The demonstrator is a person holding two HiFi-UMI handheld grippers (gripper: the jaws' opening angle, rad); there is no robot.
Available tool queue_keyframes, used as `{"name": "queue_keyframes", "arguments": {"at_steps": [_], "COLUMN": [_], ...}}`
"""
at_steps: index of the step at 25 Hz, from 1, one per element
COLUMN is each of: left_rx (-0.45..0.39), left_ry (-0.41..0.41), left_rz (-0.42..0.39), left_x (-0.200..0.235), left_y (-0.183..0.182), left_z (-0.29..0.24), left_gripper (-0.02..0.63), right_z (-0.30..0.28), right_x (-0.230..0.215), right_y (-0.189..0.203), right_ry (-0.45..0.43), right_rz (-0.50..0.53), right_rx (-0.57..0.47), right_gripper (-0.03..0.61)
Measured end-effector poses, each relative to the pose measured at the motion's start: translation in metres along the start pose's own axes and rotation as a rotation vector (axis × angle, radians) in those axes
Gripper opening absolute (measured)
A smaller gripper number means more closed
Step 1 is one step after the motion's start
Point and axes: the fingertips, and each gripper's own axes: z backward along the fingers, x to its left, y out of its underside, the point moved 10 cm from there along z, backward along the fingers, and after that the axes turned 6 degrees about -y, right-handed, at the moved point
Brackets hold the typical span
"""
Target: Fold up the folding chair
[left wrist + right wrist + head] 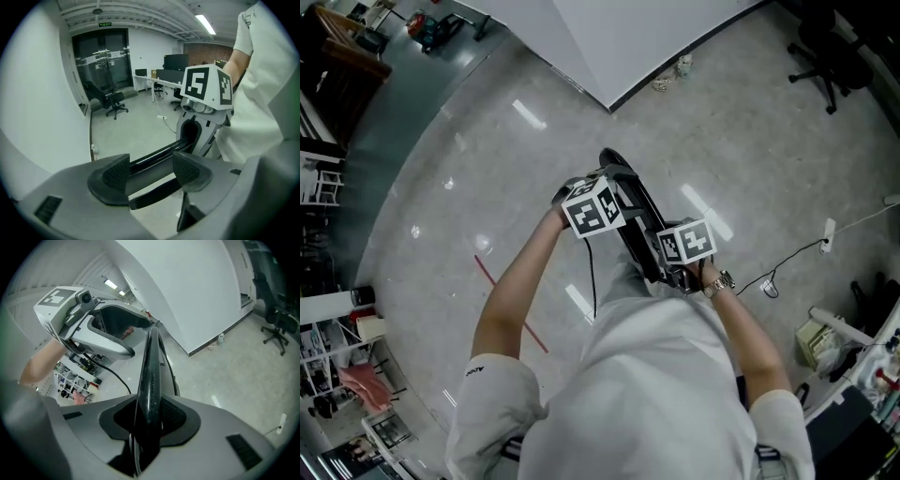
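The folding chair (630,208) is black and stands narrow on the floor, seen edge-on from above in the head view. My right gripper (149,416) is shut on its glossy black top tube (151,376), with the pads pressing both sides. My left gripper (151,171) is open: the same tube (159,153) runs across just beyond its wide-spread pads (116,173) without touching them. In the head view the left gripper (593,208) and the right gripper (686,242) sit close together over the chair's top, their jaws hidden under the marker cubes.
A white wall's base (609,94) runs behind the chair. A black office chair (825,56) stands at the upper right, and a cable with a power strip (827,234) lies on the floor at right. A red line (511,305) marks the floor at left.
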Motion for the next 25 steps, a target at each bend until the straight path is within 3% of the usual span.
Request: {"name": "queue_keyframes", "arguments": {"at_steps": [8, 13, 16, 25], "left_rx": [0.129, 0.21, 0.255, 0.273], "left_ry": [0.242, 0.491, 0.556, 0.669], "left_rz": [-0.352, -0.565, -0.7, -0.863], "left_x": [0.033, 0.038, 0.04, 0.034], "left_y": [-0.014, -0.015, -0.008, -0.02], "left_z": [-0.024, -0.047, -0.061, -0.088], "left_gripper": [0.296, 0.295, 0.252, 0.155], "right_z": [0.001, -0.005, -0.008, 0.005], "right_x": [-0.001, 0.002, 0.002, -0.017], "right_y": [-0.006, -0.012, -0.016, -0.014], "right_ry": [0.067, 0.057, 0.059, 0.088], "right_rz": [-0.051, -0.063, -0.064, -0.036], "right_rx": [0.003, 0.011, 0.007, 0.032], "right_gripper": [0.098, 0.098, 0.098, 0.084]}}
